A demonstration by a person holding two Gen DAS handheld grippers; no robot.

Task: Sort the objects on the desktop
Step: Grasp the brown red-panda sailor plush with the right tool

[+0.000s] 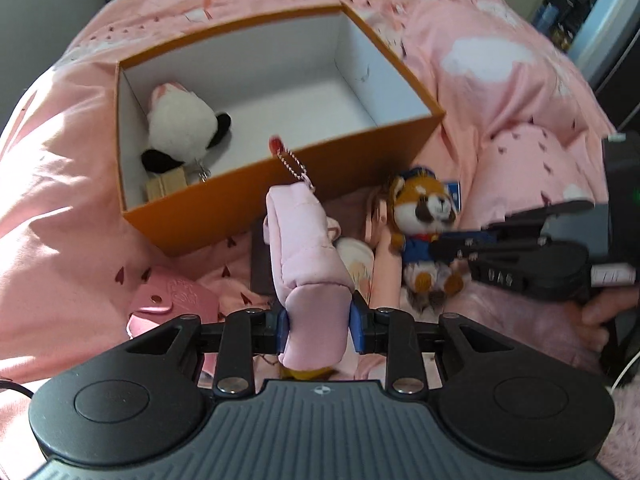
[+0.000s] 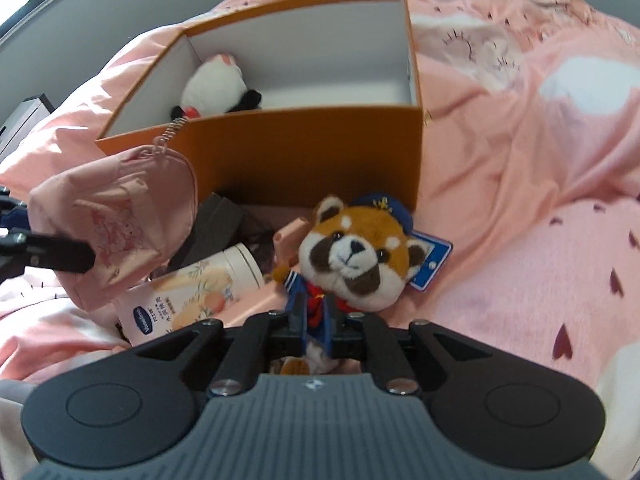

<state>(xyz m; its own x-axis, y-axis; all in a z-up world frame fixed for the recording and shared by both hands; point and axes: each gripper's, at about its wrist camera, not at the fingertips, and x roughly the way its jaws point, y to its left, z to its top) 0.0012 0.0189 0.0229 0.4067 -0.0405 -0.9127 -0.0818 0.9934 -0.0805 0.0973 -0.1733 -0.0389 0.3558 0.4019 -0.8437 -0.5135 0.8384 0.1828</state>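
Pink pouch (image 1: 308,248) clamped between left gripper (image 1: 320,326) fingers, held up just in front of orange box (image 1: 248,208) on pink bedding (image 1: 500,80). Red panda plush (image 2: 352,256) pinched at its blue jacket by right gripper (image 2: 318,330), beside lotion bottle (image 2: 192,296). Panda plush (image 1: 180,128) lay inside box.

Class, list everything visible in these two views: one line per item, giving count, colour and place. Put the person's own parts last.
Box: one, orange outside, white inside, open, on the bedding.
Panda plush: one, black and white, inside the box.
Wooden block: one, tan, in the box's near corner.
Pouch: one, pink, ball chain, in the left gripper.
Red panda plush: one, orange, blue cap, in the right gripper.
Lotion bottle: one, white, lying beside the plush.
Bedding: pink.
Left gripper: black, shut.
Right gripper: black, shut.
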